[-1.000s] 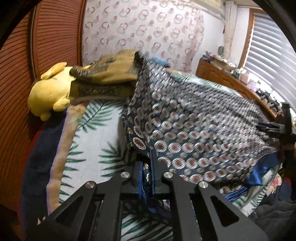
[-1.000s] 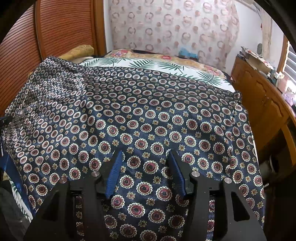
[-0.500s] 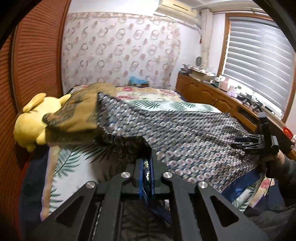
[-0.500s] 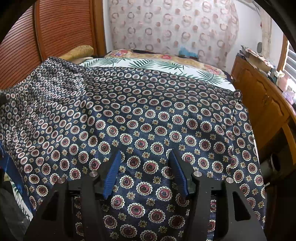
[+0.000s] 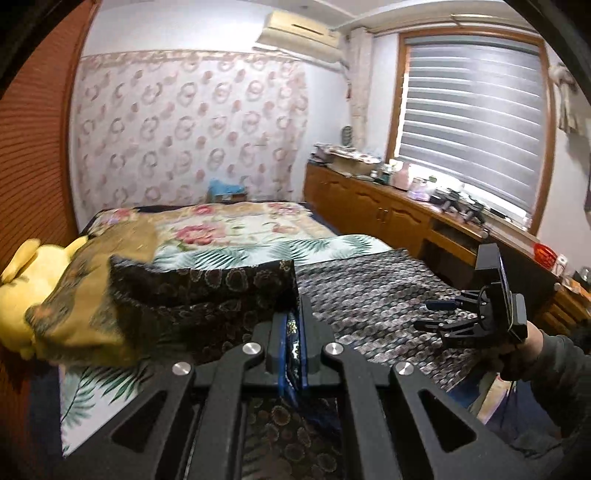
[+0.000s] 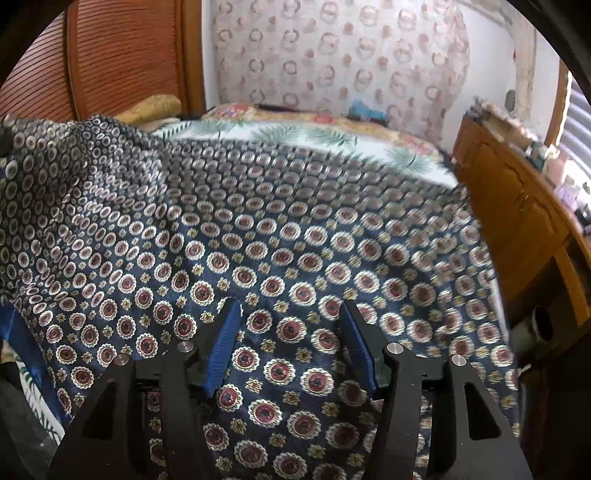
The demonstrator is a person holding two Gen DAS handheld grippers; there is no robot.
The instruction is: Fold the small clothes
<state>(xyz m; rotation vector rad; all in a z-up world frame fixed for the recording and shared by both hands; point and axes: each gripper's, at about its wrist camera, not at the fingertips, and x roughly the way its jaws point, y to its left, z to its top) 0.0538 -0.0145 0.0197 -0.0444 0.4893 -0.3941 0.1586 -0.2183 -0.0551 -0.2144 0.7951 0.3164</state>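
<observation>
Clamped tight, the left gripper (image 5: 294, 334) pinches a lifted edge of the patterned cloth (image 6: 295, 258); the right gripper (image 6: 291, 339) hovers about half open, empty, above the cloth spread across the bed's (image 5: 236, 232) near end.

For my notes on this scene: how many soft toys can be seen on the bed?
1. A yellow plush toy lies at the left edge of the bed, partly covered by a gold patterned cloth. Others may be hidden under the fabrics.

One patterned cloth (image 6: 280, 229), two grippers (image 5: 293, 328) (image 6: 291, 343), one yellow plush toy (image 5: 22, 291), one air conditioner (image 5: 299, 35).
</observation>
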